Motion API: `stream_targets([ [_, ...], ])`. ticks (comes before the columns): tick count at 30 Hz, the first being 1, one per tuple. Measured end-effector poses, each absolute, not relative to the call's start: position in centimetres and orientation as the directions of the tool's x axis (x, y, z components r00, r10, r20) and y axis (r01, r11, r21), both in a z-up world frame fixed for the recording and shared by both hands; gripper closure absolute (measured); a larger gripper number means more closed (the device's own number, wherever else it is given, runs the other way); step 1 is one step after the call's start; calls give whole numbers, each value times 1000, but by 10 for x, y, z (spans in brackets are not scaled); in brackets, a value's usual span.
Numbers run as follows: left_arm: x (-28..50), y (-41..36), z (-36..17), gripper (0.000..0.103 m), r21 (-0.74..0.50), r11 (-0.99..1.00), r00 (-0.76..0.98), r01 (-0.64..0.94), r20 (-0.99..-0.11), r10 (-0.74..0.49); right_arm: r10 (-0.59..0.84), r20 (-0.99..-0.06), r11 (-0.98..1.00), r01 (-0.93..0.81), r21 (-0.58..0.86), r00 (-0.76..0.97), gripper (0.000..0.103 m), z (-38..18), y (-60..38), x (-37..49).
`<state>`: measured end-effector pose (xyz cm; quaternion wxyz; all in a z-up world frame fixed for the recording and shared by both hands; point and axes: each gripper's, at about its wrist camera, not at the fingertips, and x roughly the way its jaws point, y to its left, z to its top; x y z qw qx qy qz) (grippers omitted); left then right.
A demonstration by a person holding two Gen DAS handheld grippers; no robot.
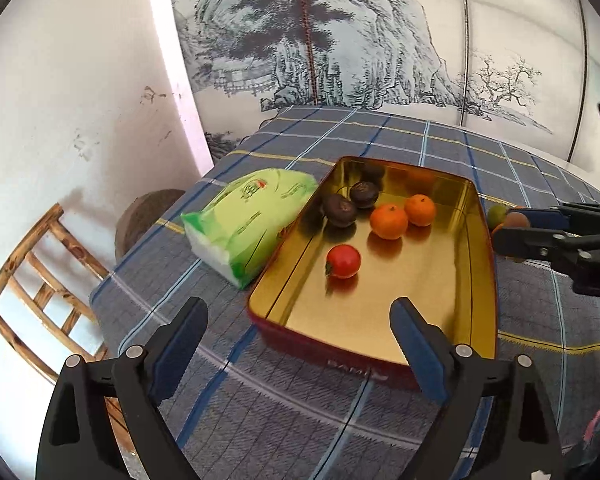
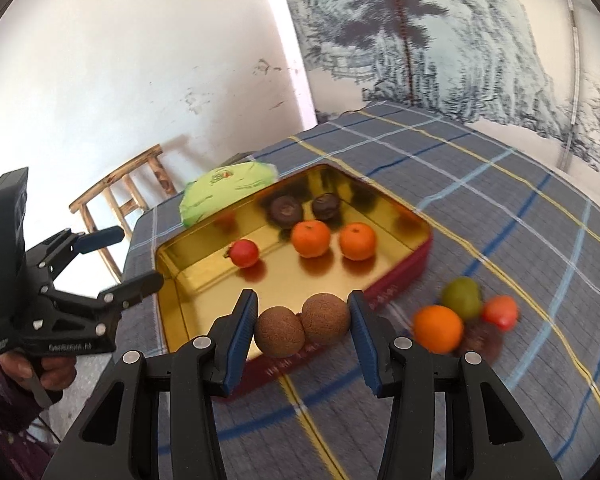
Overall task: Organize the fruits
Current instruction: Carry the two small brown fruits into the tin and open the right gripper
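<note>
A gold-lined red tin (image 1: 476, 280) (image 2: 188, 280) sits on the checked tablecloth. Inside lie a red tomato (image 1: 343, 261) (image 2: 245, 253), two oranges (image 1: 389, 221) (image 2: 311, 239) and two dark brown fruits (image 1: 340, 210) (image 2: 286, 208). My right gripper (image 2: 303, 326) is shut on a pair of brown rough-skinned fruits (image 2: 302, 326), held above the tin's near edge; it shows at the right in the left wrist view (image 1: 508, 228). My left gripper (image 1: 298, 334) is open and empty over the tin's near corner; it also shows in the right wrist view (image 2: 140, 258).
A green tissue pack (image 1: 248, 216) (image 2: 224, 190) lies beside the tin's left side. Loose fruits lie on the cloth right of the tin: an orange (image 2: 438, 328), a green fruit (image 2: 462, 298), a red one (image 2: 500, 312). A wooden chair (image 1: 36, 280) stands by the table's left edge.
</note>
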<state>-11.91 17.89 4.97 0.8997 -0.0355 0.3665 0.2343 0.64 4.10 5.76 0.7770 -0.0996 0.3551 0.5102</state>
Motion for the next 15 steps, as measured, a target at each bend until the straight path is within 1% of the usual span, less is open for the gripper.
stream_targets([
  [15, -131, 199, 41, 11, 51, 875, 610, -482, -697, 377, 677, -720, 416, -886, 205, 152, 55, 40, 116, 14],
])
